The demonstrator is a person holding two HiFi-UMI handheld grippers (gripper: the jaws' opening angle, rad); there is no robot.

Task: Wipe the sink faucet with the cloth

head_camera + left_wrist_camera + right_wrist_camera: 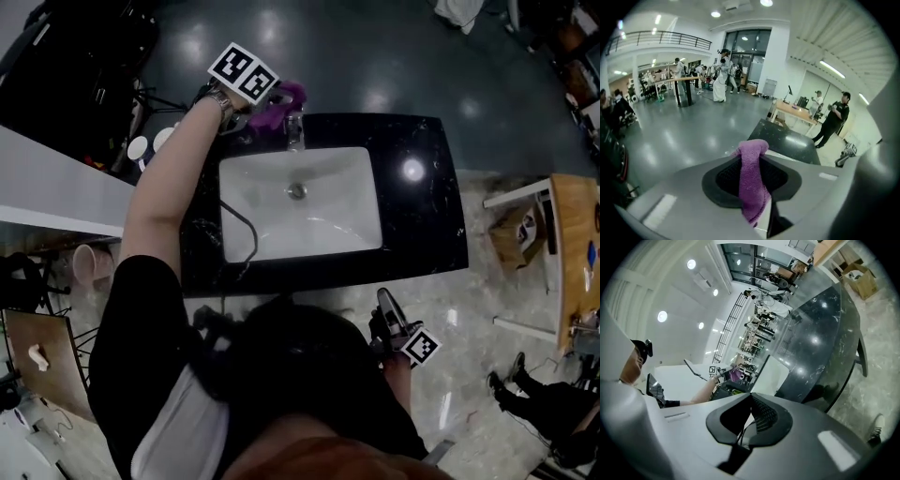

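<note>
Black counter (422, 216) holds a white sink (347, 234). The purple cloth (284, 96) is pinched in the half-closed left gripper (267, 108), at eleven o'clock just beside the faucet (294, 129). Wiping looks under way, and the next move calls for pressing the cloth down the spout. At five o'clock, the right gripper (384, 305) is closed tight on nothing. Glossy hall floor surrounds it all.

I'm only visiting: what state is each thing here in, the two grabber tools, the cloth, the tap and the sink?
sink: white basin, no standing water visible.
faucet: no water running that I can see.
cloth: purple, bunched, pinched between jaws.
left gripper: shut on the cloth, up by the faucet.
right gripper: shut, empty, away from the sink.
</note>
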